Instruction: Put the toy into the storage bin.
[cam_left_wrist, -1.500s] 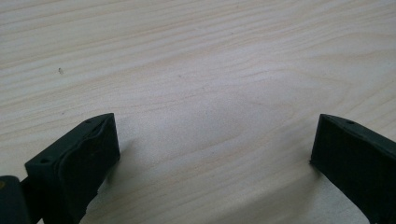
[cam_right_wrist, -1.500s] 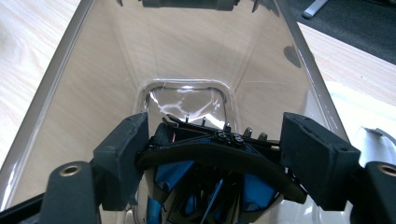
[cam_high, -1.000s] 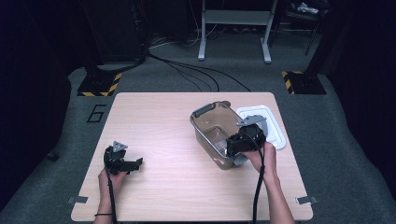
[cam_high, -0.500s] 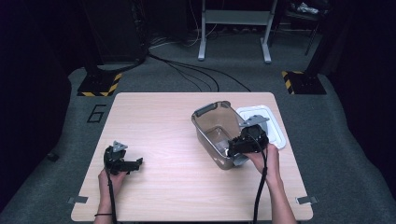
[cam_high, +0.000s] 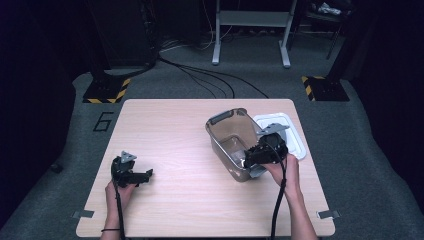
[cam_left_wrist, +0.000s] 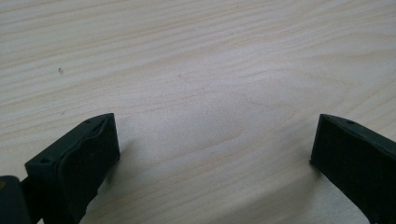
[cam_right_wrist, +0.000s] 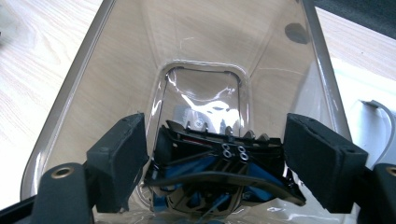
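The right tongs (cam_right_wrist: 219, 163), just opening wider inside the clear bin (cam_high: 227, 135) tilted beside the lid (cam_high: 295, 137), straddle but do not pinch a black part, apparently released; the left tongs (cam_high: 142, 175) rest spread on the table (cam_high: 175, 125).

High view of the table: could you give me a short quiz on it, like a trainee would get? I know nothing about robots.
1. True or false: the left gripper holds something.
2. Multiple choice: the white lid lies A) on top of the clear container, B) on the table beside it, C) on the floor.
3. Which gripper is at the clear container?

Key
1. False. Its jaws stand open over bare wood.
2. B.
3. The right gripper. Its jaws have just been opening and stand wide at the container's mouth, with nothing seen clamped between them.
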